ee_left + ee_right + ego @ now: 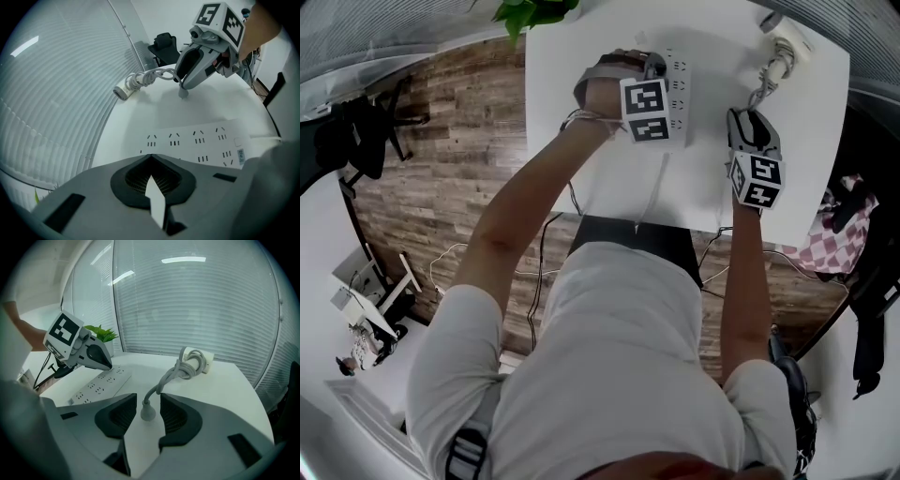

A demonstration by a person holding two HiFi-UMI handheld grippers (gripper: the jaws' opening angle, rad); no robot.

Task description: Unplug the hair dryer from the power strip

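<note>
The white power strip [677, 94] lies on the white table [609, 178] with all visible sockets empty [197, 140]. My left gripper [654, 64] rests over the strip's far end with its jaws shut and nothing between them [150, 157]. The hair dryer [787, 45] lies at the table's far right corner, its cord coiled beside it [187, 369]. The grey plug [148, 412] stands on the table, free of the strip. My right gripper [147, 401] is open around the plug, pads apart from it on both sides [183, 86].
A potted plant [530, 11] stands at the table's far left corner, beside the window blinds [197, 305]. A checkered cloth [836, 242] lies on the floor to the right. The strip's own cable [652, 202] runs off the near table edge.
</note>
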